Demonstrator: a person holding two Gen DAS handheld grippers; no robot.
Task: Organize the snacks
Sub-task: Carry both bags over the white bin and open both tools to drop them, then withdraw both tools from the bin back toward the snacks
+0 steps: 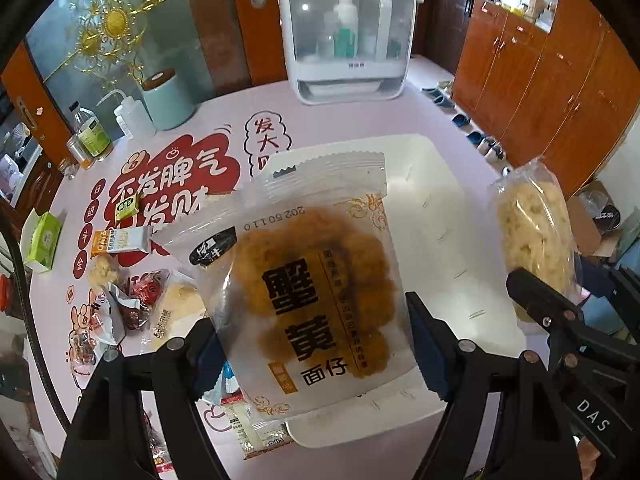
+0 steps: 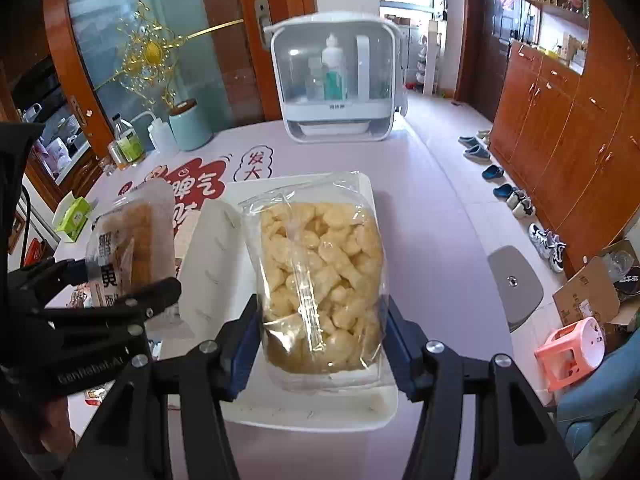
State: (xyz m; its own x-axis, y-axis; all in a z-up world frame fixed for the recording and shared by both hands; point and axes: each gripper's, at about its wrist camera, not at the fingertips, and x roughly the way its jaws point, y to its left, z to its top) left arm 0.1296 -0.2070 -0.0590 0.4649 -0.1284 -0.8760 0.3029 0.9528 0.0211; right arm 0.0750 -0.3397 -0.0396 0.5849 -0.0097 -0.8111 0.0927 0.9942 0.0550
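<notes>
your left gripper (image 1: pixel 312 344) is clamped on the brown snack bag (image 1: pixel 316 288), held above the near left part of the white bin (image 1: pixel 448 216). your right gripper (image 2: pixel 320 344) grips the pale puff bag (image 2: pixel 320 276) over the bin's middle. both bags stand upright, side by side and apart. more snacks (image 1: pixel 132 300) lie loose on the pink table (image 1: pixel 344 120) left of the bin, a white organizer (image 1: pixel 344 36) at the far edge.

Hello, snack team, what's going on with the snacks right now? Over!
Left tool shut on brown snack pack. Right tool shut on pale puff bag. Both over white tray. Nothing blocking it.
</notes>
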